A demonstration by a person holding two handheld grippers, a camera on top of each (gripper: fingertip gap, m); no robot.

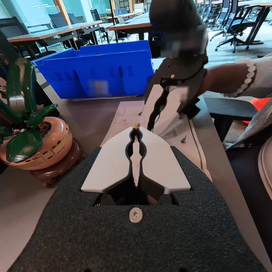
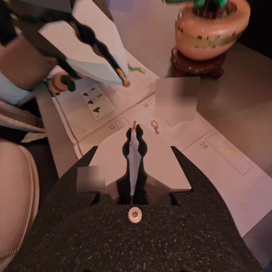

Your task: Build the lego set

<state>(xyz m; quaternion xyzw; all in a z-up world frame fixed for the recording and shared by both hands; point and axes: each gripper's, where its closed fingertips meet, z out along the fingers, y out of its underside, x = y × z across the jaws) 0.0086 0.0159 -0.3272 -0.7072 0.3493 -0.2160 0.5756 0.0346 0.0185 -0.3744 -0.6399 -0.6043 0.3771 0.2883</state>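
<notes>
My left gripper (image 1: 136,130) is shut on a small gold ring piece (image 1: 137,126) that sticks out past its fingertips, held above the open instruction booklet (image 1: 129,114). It also shows in the right wrist view (image 2: 124,80) at the upper left, with the gold ring (image 2: 122,76) at its tip. My right gripper (image 2: 134,129) is shut on a small gold piece (image 2: 134,125), its tips low over the booklet (image 2: 220,169). Another gold ring-and-clip piece (image 2: 154,126) lies loose on the page just to its right. The right gripper (image 1: 150,126) points down beside my left fingertips.
A built lego plant in a pink pot (image 1: 48,147) on a brown stand is at the left, also seen in the right wrist view (image 2: 212,33). A blue bin (image 1: 95,76) stands behind the booklet. A small pink and dark green sub-assembly (image 2: 64,85) sits near the table edge. A person's arm is at the right.
</notes>
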